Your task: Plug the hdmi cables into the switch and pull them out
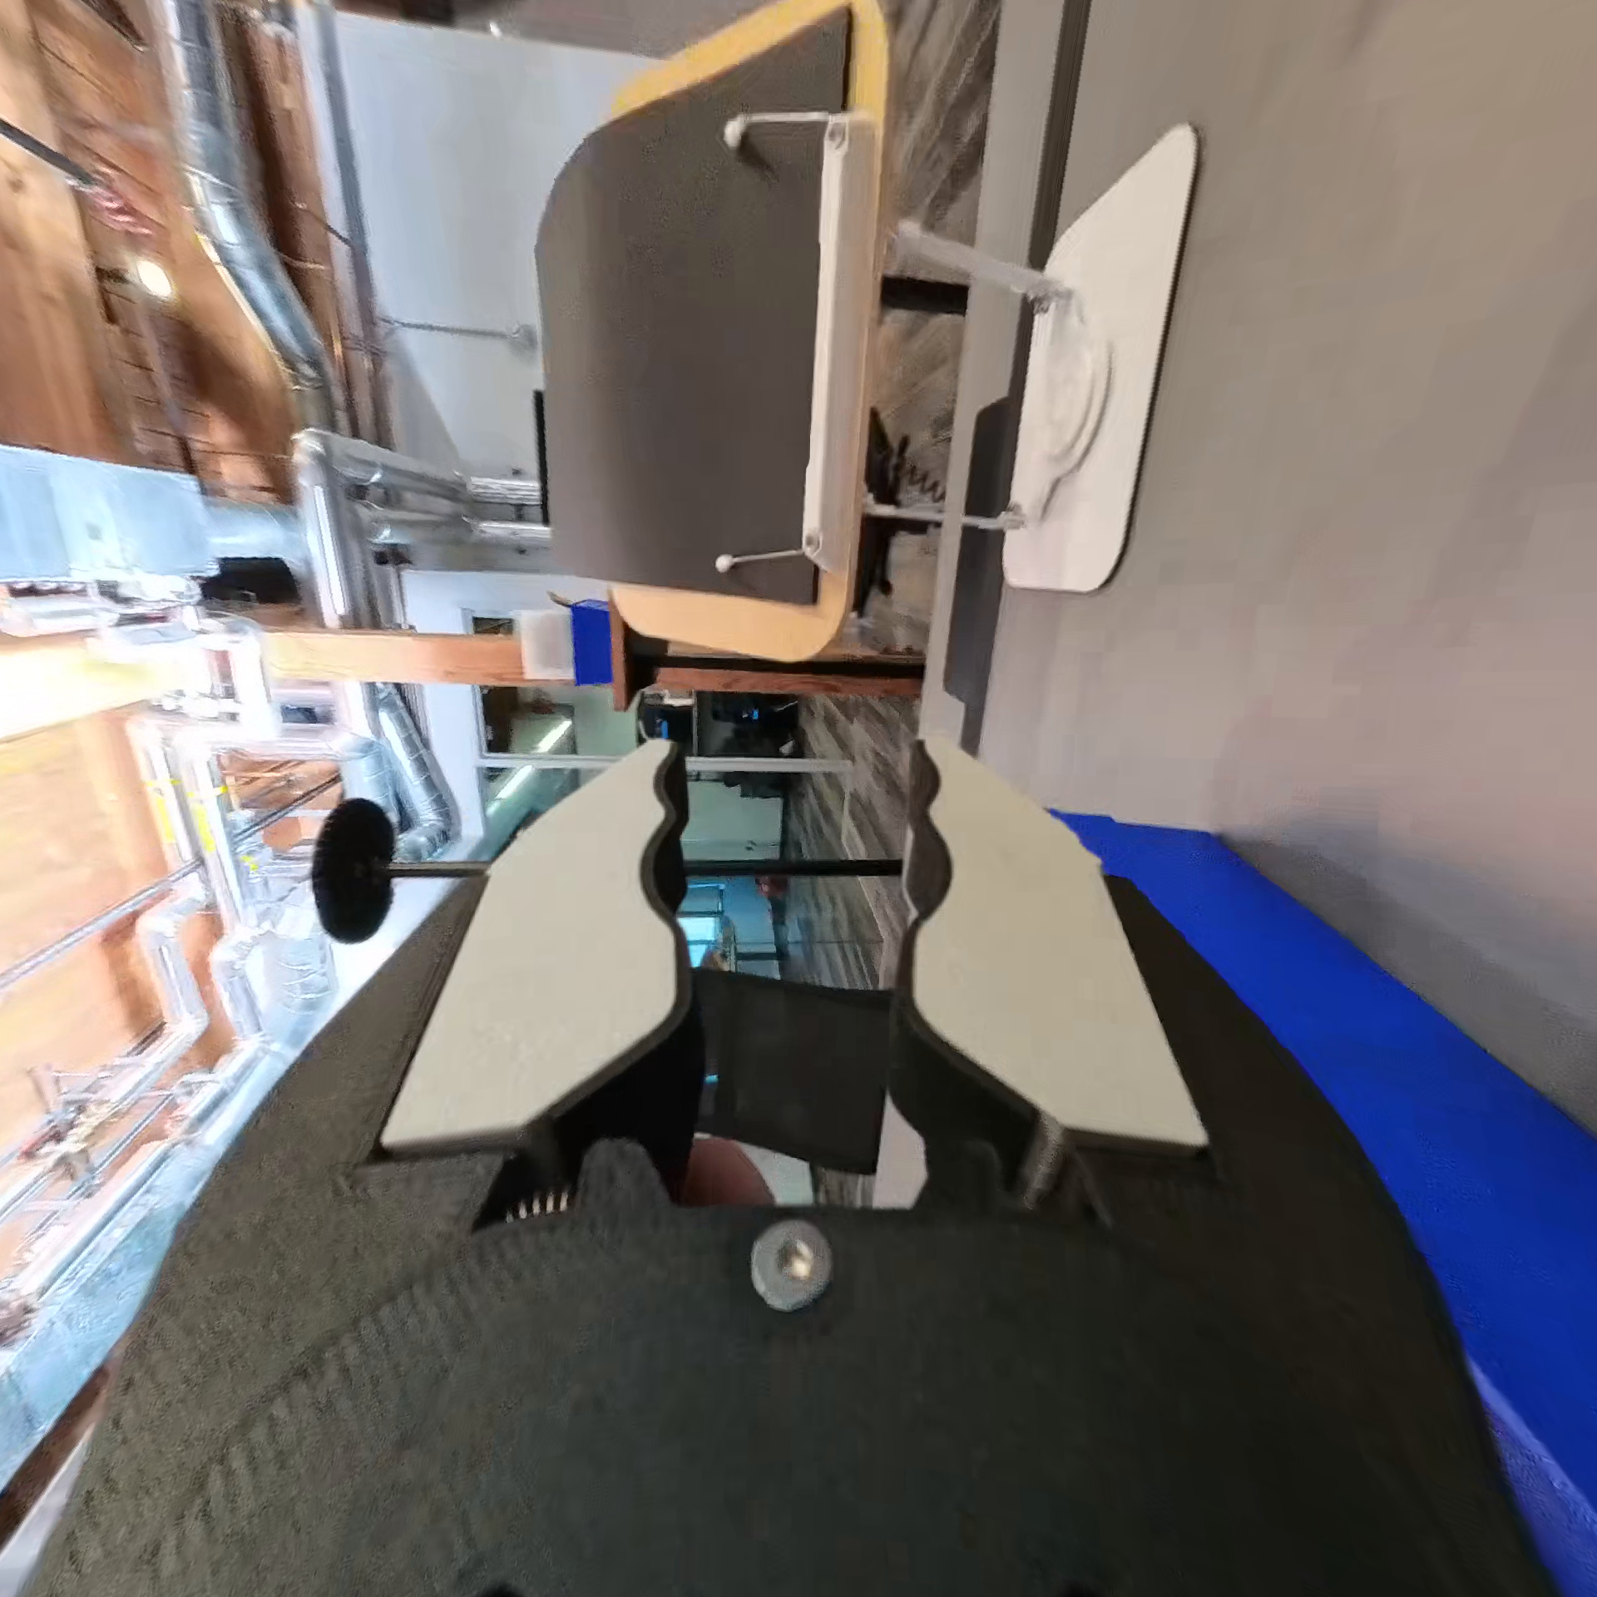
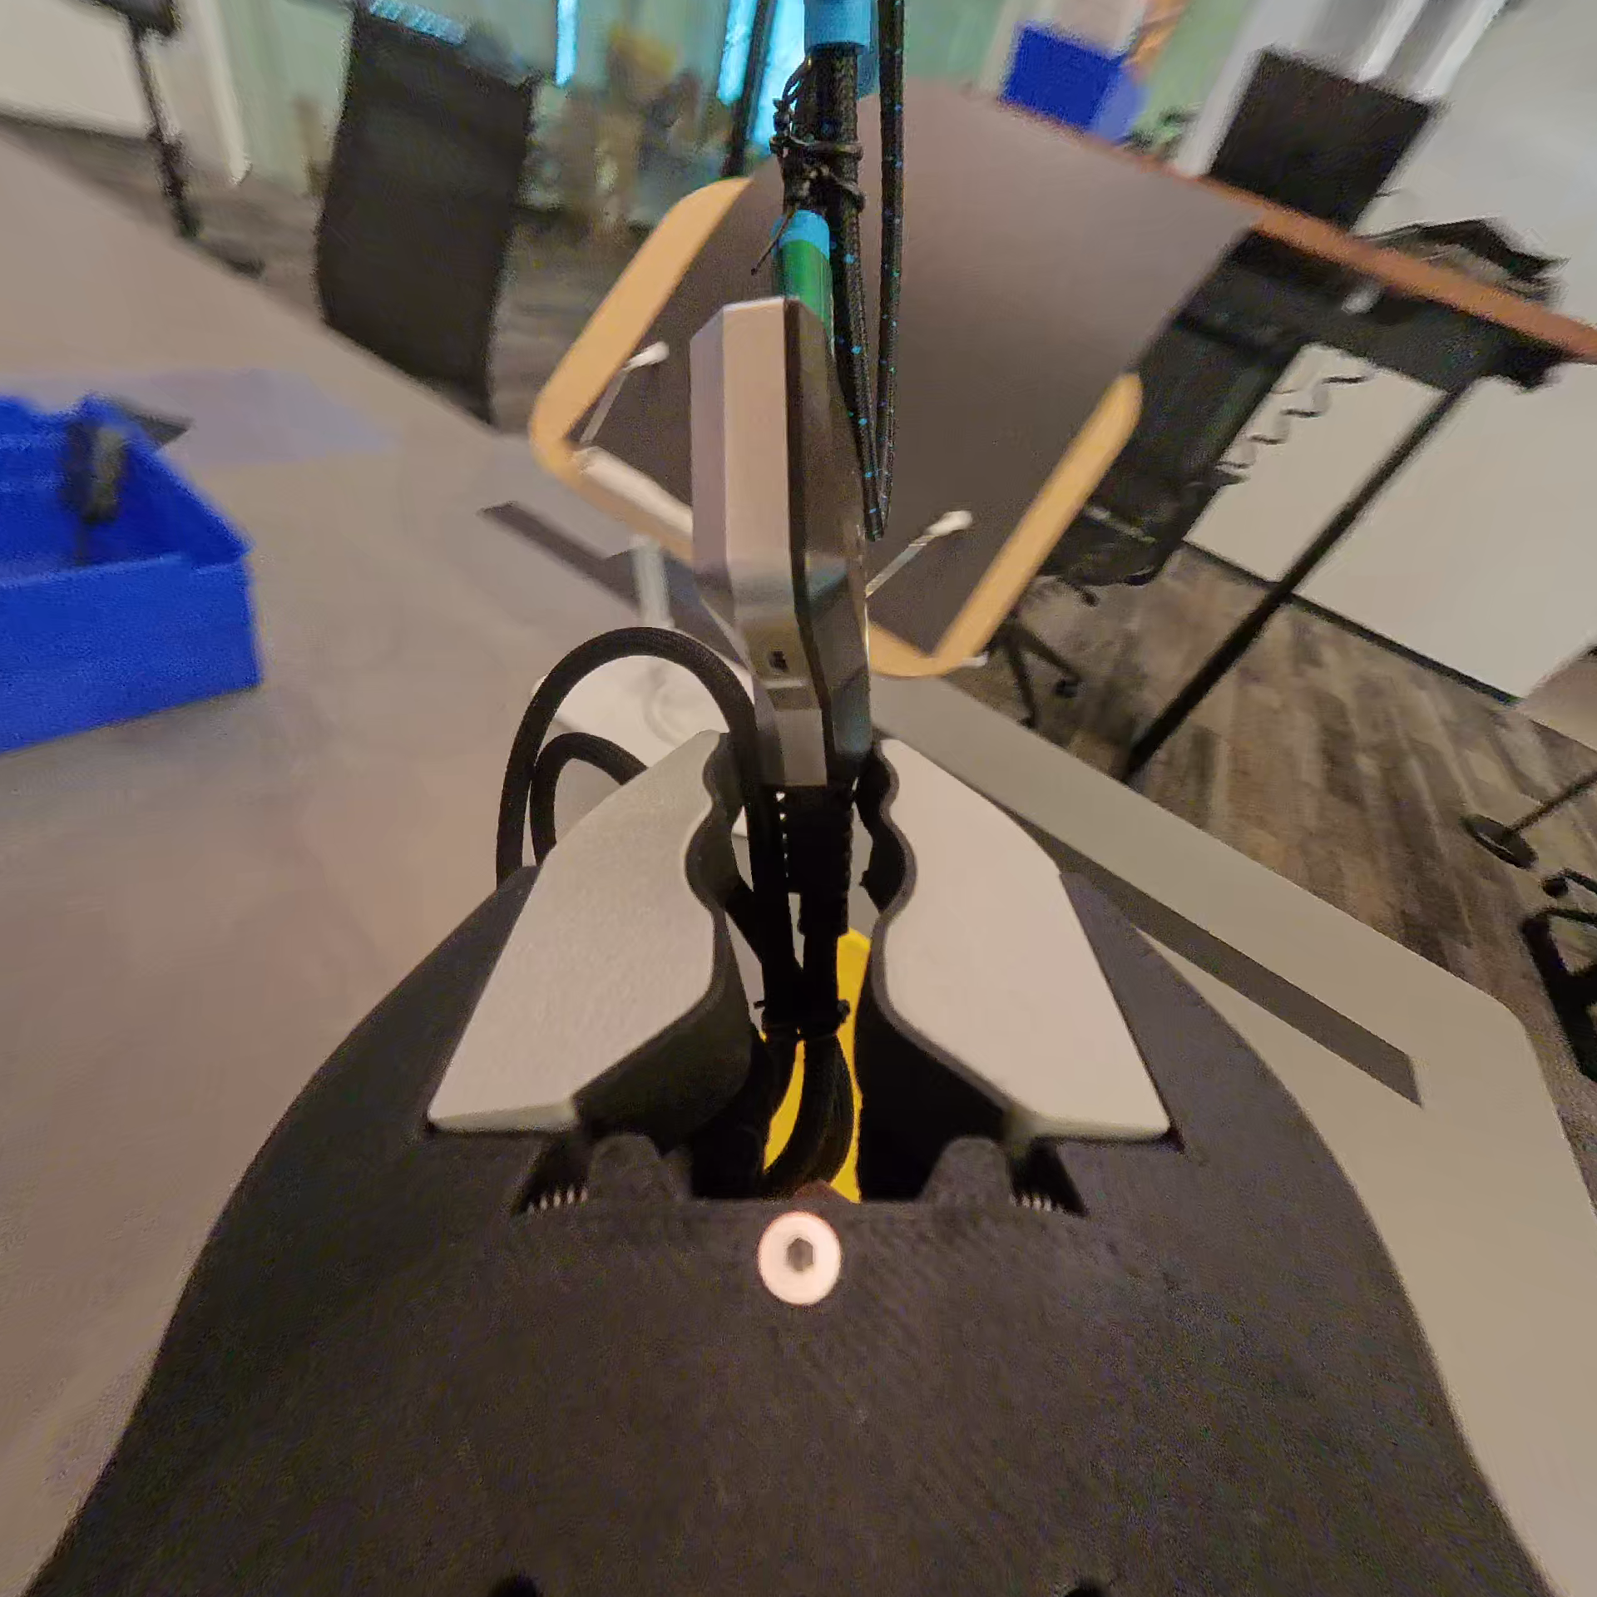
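Note:
In the right wrist view my right gripper (image 2: 797, 765) is shut on the lower end of a silver-grey HDMI switch (image 2: 747, 484), held on edge above the grey table (image 2: 259, 864). Black braided cables (image 2: 874, 346) with blue flecks leave its far end beside a green plug (image 2: 799, 272) with blue tape. More black cables (image 2: 812, 907) run back between the fingers, tied together, and one loops out to the left (image 2: 527, 760). In the left wrist view my left gripper (image 1: 795, 778) is open and empty, turned on its side and pointing across the room. The switch does not show there.
A dark panel with a tan rim (image 2: 1020, 346) stands on a white base on the table; it also shows in the left wrist view (image 1: 683, 346), base (image 1: 1115, 363). A blue bin (image 2: 112, 605) sits at the left, also in the left wrist view (image 1: 1383, 994). Chairs and desks stand beyond. About 30 cm separates my left fingertips from my right.

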